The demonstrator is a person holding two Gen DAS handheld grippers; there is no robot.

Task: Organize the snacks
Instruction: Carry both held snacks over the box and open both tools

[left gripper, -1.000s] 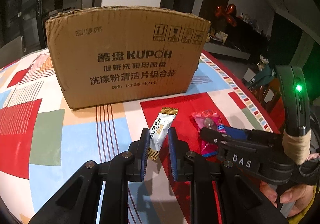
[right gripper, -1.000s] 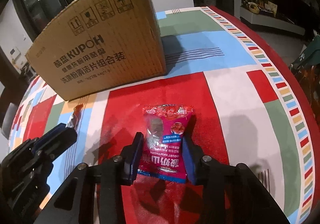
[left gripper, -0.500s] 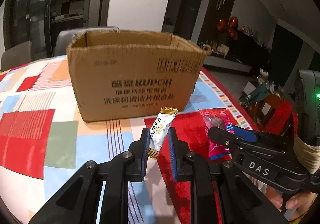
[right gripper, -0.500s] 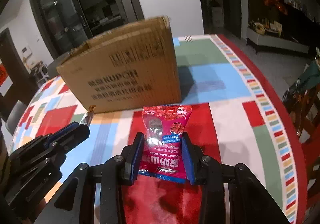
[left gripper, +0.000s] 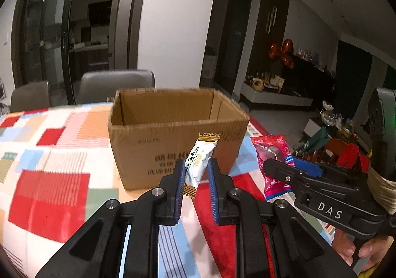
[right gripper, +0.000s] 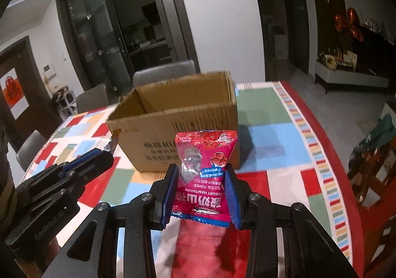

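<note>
Left tool (left gripper: 196,180) clamps white bar (left gripper: 199,162); right tool (right gripper: 201,193) clamps red packet (right gripper: 204,174).

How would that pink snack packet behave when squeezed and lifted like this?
Probably light: the pink snack packet stands upright between the right hand-held gripper pads without sagging. Its glossy, crinkled film looks soft and possibly slippery, so it may bend or slide.

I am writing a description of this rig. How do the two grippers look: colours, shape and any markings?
Both grippers are black plastic with silver screws and ribbed blue pads on two straight fingers. The right gripper carries white "DAS" lettering, a beige tape wrap and a green light. The left gripper has faint "GenRobot.AI" lettering.
</note>
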